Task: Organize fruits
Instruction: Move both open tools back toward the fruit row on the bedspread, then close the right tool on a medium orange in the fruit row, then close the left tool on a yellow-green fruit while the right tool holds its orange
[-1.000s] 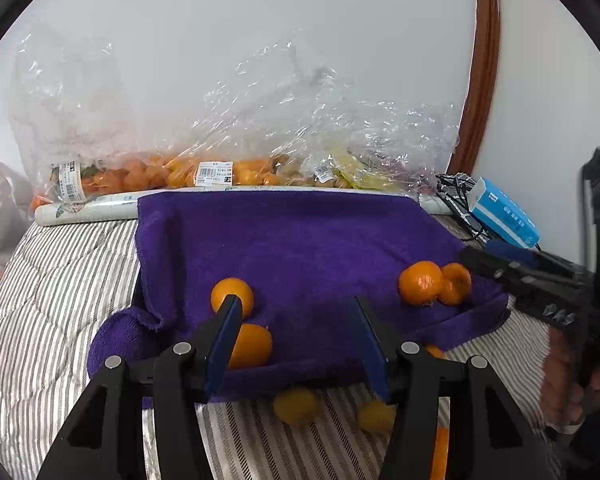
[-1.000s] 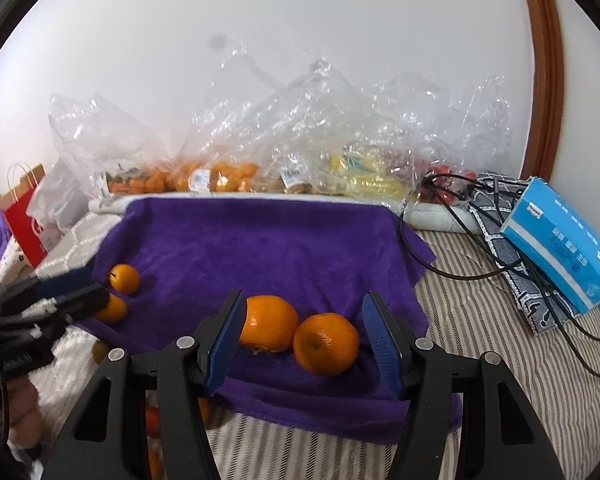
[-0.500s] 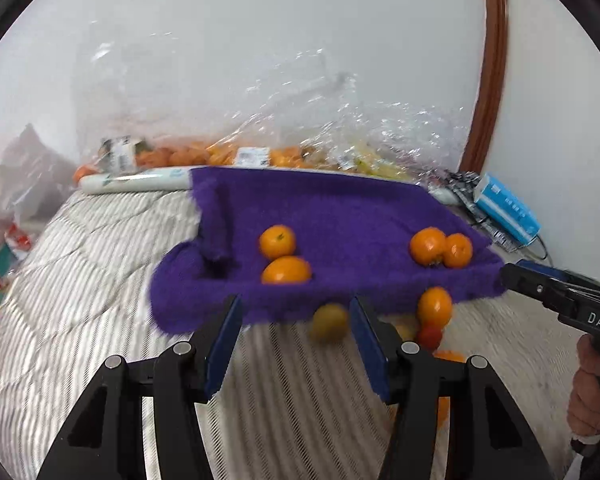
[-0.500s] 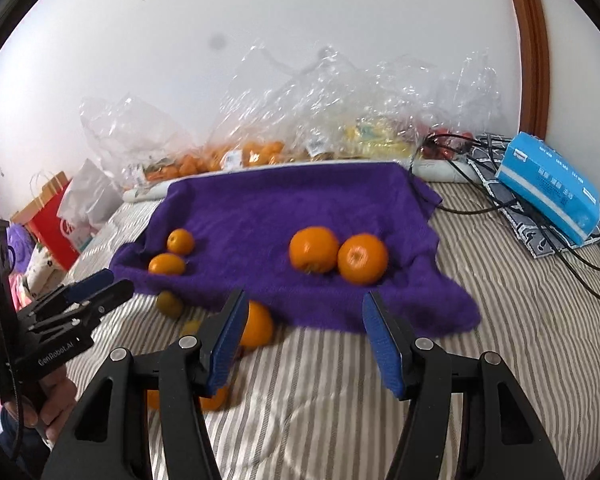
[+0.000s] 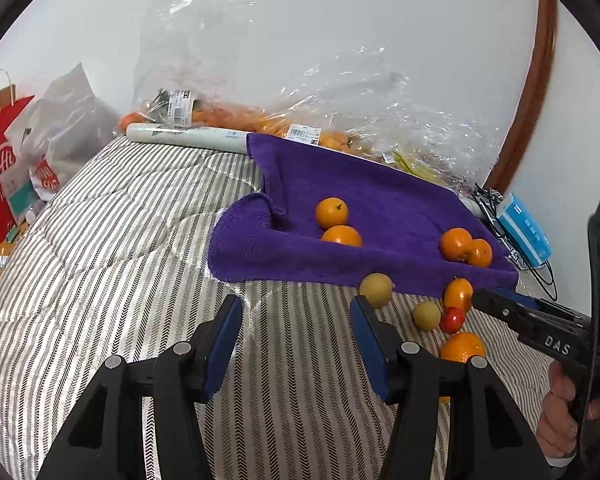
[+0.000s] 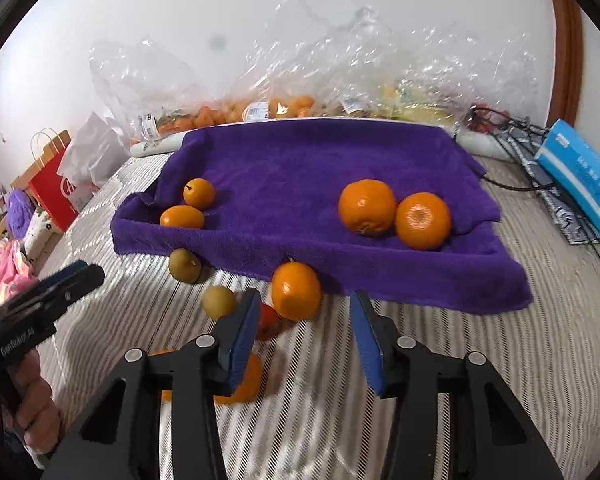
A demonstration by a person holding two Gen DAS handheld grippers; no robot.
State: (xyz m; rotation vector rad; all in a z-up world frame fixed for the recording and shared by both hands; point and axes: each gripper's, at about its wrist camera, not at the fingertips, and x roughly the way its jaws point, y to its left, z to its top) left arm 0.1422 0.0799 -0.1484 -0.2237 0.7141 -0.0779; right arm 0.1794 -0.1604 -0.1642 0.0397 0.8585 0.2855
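Note:
A purple towel (image 5: 380, 208) (image 6: 300, 168) lies on the striped bed. On it sit two small oranges (image 6: 198, 193) at the left and two larger oranges (image 6: 367, 207) at the right. Loose fruit lies in front of the towel: an orange (image 6: 296, 291), two yellow-green fruits (image 6: 185, 265), a red fruit (image 5: 452, 319) and another orange (image 5: 462, 347). My left gripper (image 5: 296, 320) is open and empty above the bedspread, left of the loose fruit. My right gripper (image 6: 306, 320) is open and empty, just short of the loose orange.
Clear plastic bags of fruit (image 6: 284, 92) line the wall behind the towel, with a white roll (image 5: 184, 135). A blue box (image 6: 580, 178) and black cables (image 6: 512, 128) lie at the right. A red paper bag (image 5: 0, 160) stands off the bed's left side.
Both grippers have pulled back and risen from the towel. The fruit in front of the towel has come into full view. Both stay open.

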